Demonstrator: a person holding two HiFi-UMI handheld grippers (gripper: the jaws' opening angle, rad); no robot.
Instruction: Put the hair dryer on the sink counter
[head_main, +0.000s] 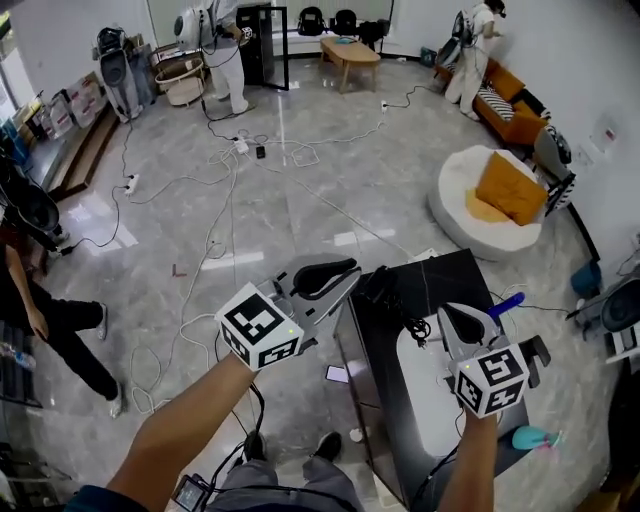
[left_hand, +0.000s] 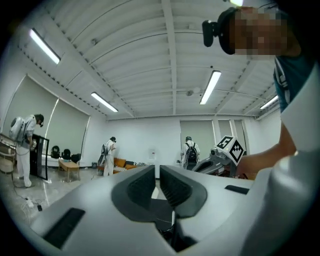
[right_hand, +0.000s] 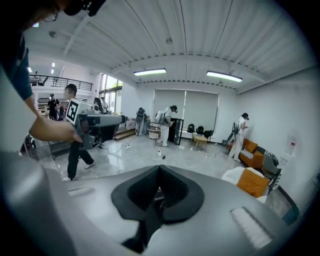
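The black sink counter (head_main: 380, 400) with its white basin (head_main: 430, 400) stands below me on the right. A black hair dryer (head_main: 378, 285) lies at the counter's far left corner, and its cord (head_main: 416, 328) is coiled beside the basin. My left gripper (head_main: 345, 272) hovers in the air just left of the dryer, apart from it, jaws all but together and empty. My right gripper (head_main: 455, 315) hangs over the basin, shut on nothing. In the left gripper view the pads (left_hand: 145, 182) show only a thin slit. The right gripper view shows the pads (right_hand: 150, 187) meeting.
Cables trail over the grey floor (head_main: 250, 210). A white pouffe (head_main: 470, 215) with an orange cushion sits at the right. A blue handle (head_main: 510, 300) and a teal item (head_main: 530, 437) lie near the counter's right side. A person (head_main: 55, 320) stands at the left; others work at the back.
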